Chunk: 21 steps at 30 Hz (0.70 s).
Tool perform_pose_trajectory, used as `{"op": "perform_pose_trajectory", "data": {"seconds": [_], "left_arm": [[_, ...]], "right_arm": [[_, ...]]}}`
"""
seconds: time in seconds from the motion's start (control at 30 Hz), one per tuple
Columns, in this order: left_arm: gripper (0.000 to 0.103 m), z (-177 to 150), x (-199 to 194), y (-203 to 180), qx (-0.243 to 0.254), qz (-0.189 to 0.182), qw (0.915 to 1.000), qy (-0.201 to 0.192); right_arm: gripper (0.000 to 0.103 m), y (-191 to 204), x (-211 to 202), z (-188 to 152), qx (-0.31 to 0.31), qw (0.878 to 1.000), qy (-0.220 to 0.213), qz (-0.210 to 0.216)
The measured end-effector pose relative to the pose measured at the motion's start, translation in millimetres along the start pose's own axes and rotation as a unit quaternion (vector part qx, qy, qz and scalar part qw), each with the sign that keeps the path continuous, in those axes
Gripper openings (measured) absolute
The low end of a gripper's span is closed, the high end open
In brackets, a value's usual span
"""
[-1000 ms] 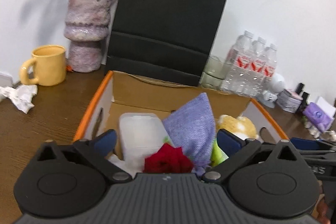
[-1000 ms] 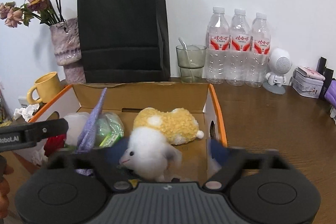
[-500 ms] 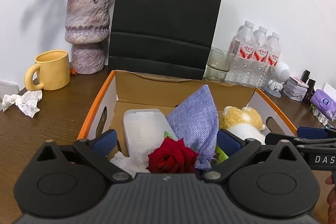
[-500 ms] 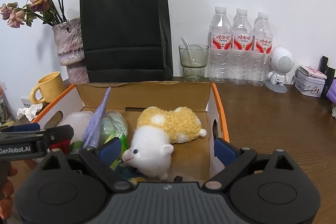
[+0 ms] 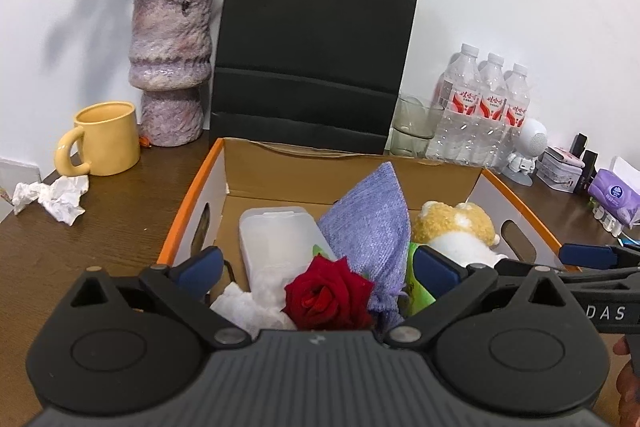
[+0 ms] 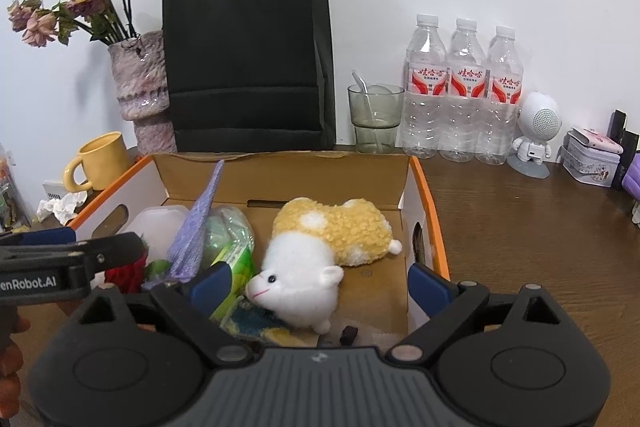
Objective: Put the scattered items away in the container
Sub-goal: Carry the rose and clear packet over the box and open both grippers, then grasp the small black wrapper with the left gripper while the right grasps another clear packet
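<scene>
Hovering with jaws spread and empty, both the left gripper (image 5: 316, 267) and right gripper (image 6: 320, 281) should lift straight clear of the box (image 6: 434, 227), avoiding the plush sheep (image 6: 304, 279) at 12 o'clock.

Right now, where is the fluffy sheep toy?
In the right wrist view the sheep toy lies inside the cardboard box, on its right side, beside the green packet.

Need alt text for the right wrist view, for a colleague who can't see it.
Open right gripper hovers over a cardboard box holding a plush sheep, a purple pouch and a green packet. Behind stand a black paper bag, three water bottles and a yellow mug.
</scene>
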State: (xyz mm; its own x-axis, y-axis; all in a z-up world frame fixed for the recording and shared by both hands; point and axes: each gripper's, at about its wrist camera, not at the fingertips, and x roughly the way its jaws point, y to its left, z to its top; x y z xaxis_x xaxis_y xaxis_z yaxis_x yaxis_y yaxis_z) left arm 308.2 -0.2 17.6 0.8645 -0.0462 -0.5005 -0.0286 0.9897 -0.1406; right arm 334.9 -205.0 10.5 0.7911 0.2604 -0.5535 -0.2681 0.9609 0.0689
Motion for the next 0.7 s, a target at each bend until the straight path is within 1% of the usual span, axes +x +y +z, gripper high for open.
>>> {"op": "perform_pose_trajectory", "data": {"seconds": [0.17,0.37,0.43,0.57,0.63,0.7], "left_arm": [[0.103,-8,-15,1,0.0,-0.002,1.0,-0.005],[0.103,-26,-38,3,0.013,-0.002,0.9998,-0.011],[0.103,-30,-47,6,0.013,-0.004,0.9999,-0.006],[0.103,-38,-73,11,0.004,-0.02,0.9994,-0.027],[0.103,-44,-78,12,0.006,-0.025,0.9994,-0.025],[0.103,-51,-75,13,0.011,-0.029,0.9995,-0.009]], "right_arm": [[0.095,3,-14,-8,0.007,1.0,-0.008,-0.004],[0.095,12,-37,-25,-0.006,1.0,-0.012,-0.006],[0.095,13,-46,-33,-0.007,1.0,-0.013,-0.008],[0.095,16,-64,-47,-0.004,1.0,-0.016,-0.002],[0.095,17,-68,-55,-0.002,1.0,-0.01,0.003],[0.095,19,-65,-63,-0.003,1.0,0.004,0.007]]}}
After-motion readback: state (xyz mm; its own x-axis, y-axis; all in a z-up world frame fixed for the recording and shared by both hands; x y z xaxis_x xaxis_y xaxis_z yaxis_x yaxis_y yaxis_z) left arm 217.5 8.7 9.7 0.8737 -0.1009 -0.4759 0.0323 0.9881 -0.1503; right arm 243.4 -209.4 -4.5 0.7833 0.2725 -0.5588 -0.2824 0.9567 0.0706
